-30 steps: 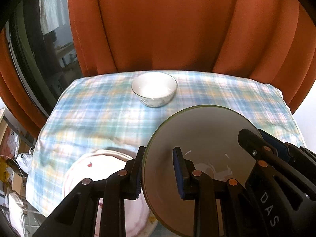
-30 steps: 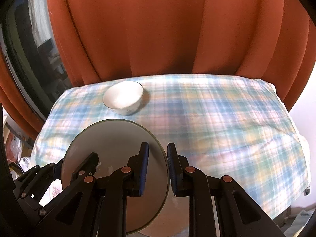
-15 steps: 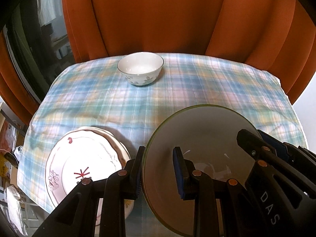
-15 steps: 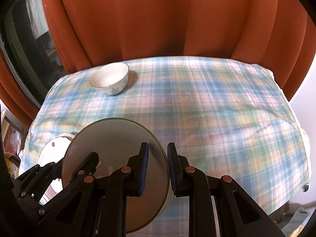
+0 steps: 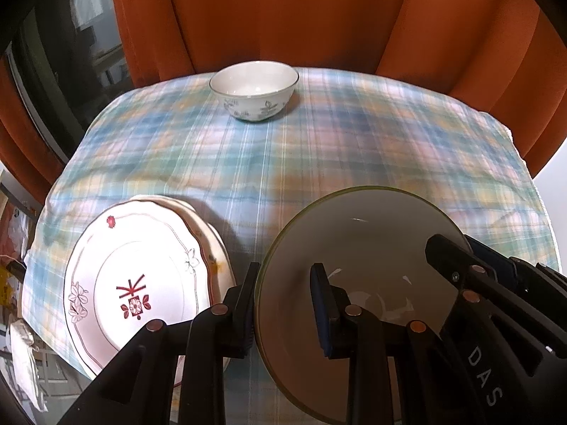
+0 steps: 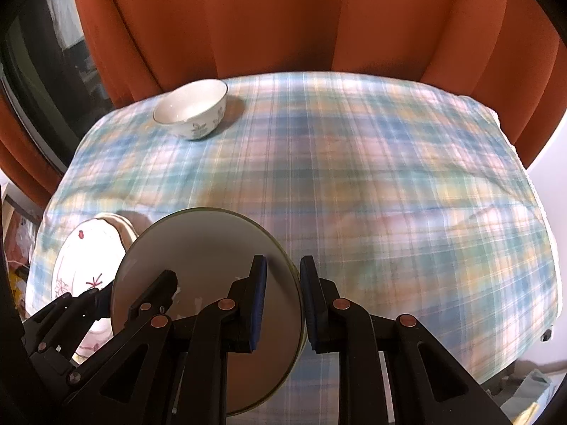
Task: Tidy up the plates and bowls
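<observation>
Both grippers hold one large grey bowl with a green rim (image 5: 365,258), lifted above the near part of the table. My left gripper (image 5: 285,304) is shut on its left rim. My right gripper (image 6: 283,297) is shut on its right rim; the bowl shows in the right wrist view (image 6: 202,248) too. A stack of white scalloped plates with a red flower print (image 5: 141,283) lies at the near left, also in the right wrist view (image 6: 88,255). A small white bowl with a leaf pattern (image 5: 253,86) stands at the far side, also in the right wrist view (image 6: 191,108).
The table is covered by a blue, green and pink plaid cloth (image 6: 389,184). Orange curtains (image 5: 283,14) hang right behind it. A dark window (image 5: 46,71) is at the left. The table's right edge (image 6: 545,248) drops off.
Both grippers rose and pulled back with the grey bowl. The plate stack at the near left has come fully into view, and the small bowl appears farther away.
</observation>
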Available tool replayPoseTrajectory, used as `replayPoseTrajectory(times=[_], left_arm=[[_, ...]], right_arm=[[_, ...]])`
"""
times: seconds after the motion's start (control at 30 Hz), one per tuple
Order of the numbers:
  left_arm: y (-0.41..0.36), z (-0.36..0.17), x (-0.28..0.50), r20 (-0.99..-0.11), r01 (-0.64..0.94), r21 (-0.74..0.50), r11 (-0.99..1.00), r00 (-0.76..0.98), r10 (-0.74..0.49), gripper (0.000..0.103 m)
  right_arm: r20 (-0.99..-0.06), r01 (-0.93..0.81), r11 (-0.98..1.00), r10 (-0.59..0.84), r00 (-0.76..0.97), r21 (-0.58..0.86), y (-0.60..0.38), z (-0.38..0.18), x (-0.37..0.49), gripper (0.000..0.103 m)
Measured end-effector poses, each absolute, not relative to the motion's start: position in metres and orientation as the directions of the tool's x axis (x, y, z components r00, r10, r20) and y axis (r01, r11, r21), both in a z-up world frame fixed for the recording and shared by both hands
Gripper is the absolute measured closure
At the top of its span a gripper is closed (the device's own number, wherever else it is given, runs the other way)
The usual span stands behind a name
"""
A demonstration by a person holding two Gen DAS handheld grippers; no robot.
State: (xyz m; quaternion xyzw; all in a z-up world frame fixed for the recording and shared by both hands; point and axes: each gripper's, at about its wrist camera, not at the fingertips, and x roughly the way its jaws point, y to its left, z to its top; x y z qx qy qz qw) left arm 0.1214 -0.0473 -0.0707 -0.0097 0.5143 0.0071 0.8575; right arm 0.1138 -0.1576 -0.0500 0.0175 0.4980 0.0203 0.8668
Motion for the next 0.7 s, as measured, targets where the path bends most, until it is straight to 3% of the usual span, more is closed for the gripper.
replayPoseTrajectory(times=[0.7], left_arm=[[-0.052,-0.094,0.123,-0.894,-0.064,-0.012,0.998,0.447,0.018,0.076]], right_arm=[[-0.885,-0.069,0.998,0.041,0.465,0.010,-0.158,-0.074,0.122,0.080]])
